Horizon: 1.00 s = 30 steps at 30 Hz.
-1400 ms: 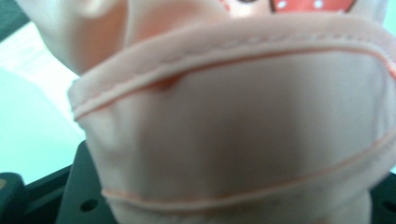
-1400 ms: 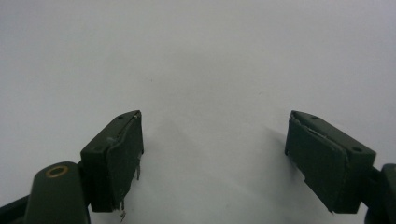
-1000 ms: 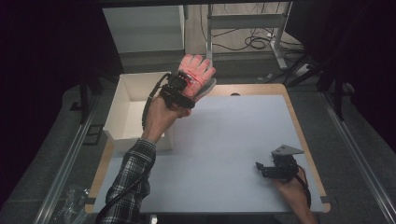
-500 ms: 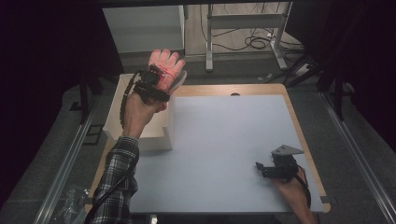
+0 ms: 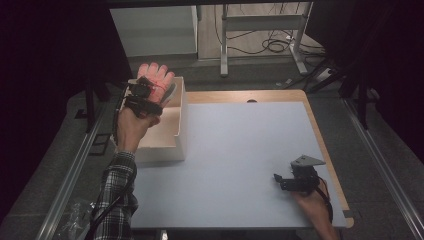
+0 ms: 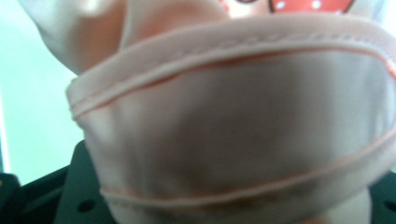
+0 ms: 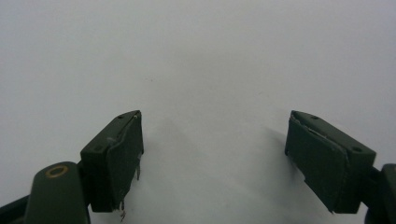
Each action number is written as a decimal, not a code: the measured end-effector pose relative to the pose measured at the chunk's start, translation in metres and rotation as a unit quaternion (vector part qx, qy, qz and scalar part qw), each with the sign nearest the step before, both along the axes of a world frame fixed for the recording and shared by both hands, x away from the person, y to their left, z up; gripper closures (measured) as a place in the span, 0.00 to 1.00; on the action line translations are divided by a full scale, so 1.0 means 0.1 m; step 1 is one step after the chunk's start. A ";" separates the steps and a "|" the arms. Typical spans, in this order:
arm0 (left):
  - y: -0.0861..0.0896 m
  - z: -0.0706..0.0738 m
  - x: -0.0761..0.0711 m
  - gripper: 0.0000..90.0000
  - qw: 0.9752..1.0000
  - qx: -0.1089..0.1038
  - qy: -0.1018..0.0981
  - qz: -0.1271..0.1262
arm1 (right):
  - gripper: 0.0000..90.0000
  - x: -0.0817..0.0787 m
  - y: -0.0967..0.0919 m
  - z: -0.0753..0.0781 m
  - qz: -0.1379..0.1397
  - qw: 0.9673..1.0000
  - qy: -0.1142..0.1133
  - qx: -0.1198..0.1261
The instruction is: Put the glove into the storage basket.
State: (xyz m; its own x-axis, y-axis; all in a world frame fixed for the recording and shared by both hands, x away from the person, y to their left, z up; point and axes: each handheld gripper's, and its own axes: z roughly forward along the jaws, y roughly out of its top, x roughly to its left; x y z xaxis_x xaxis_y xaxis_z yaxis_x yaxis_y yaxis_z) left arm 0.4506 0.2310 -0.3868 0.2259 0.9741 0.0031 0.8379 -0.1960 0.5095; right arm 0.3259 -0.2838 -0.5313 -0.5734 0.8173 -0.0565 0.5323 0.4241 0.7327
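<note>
High view: left gripper (image 5: pixel 150 92) is up over the white box (image 5: pixel 172 142) at the table's (image 5: pixel 240 150) far-left corner, jaws clamped on a pink glove (image 5: pixel 157 77). Glove fingers stick up past the gripper, over the box's far end. The glove hangs in the air, held by the gripper alone; whether it touches the box rim can't be told from this angle. The box is open-topped, inside looks bare where visible, and it sits on the table's left edge with one wall along the pale blue mat.

Left gripper view: pink glove (image 6: pixel 233 130) right against the lens, blurry. Hemmed cuff edges with stitched seams run across. At the top edge, a red/orange patch with small white dots (image 6: pixel 299 4), a print of some kind. No readable writing, brand or label on it. Black jaw body peeks out at the bottom corners.

Right gripper (image 5: pixel 290 181) rests low on the table near the near-right corner, well apart from the box and glove, grey three-cornered plate on top. Right gripper view: both black jaws spread wide (image 7: pixel 215 158), nothing between them, plain pale table surface under them. No markings on the pads.

Person's left sleeve is plaid.
</note>
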 end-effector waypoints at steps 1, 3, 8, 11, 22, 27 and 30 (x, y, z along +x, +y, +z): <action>0.01 -0.05 0.01 0.42 1.000 -0.002 0.004 0.003 | 0.22 0.00 0.00 0.00 0.000 1.000 0.000 0.000; 0.03 -0.16 0.03 0.42 1.000 -0.001 0.013 0.002 | 0.22 0.00 0.00 0.00 0.000 1.000 0.000 0.000; 0.03 -0.42 0.11 0.42 0.999 -0.005 0.033 0.005 | 0.22 0.00 0.00 0.00 0.000 1.000 0.000 0.000; 0.01 -0.54 0.17 0.41 0.999 -0.001 0.044 0.002 | 0.22 0.00 0.00 0.00 0.000 1.000 0.000 0.000; -0.28 -0.83 0.45 0.39 0.994 0.021 0.104 -0.013 | 0.22 0.00 0.00 0.00 0.000 1.000 0.000 0.000; -0.34 -0.89 0.49 0.39 0.992 0.030 0.125 -0.019 | 0.22 0.00 0.00 0.00 0.000 1.000 0.000 0.000; -0.34 -0.93 0.51 0.39 0.989 0.028 0.141 -0.025 | 0.22 0.00 0.00 0.00 0.000 1.000 0.000 0.000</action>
State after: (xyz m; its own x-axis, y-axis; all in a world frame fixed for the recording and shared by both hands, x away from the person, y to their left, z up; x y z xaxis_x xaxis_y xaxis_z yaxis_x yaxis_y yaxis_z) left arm 0.5012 0.1969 -0.4798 0.2745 0.9615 -0.0123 0.9333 -0.2633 0.2442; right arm 0.3260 -0.2839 -0.5313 -0.5740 0.8169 -0.0560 0.5320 0.4241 0.7329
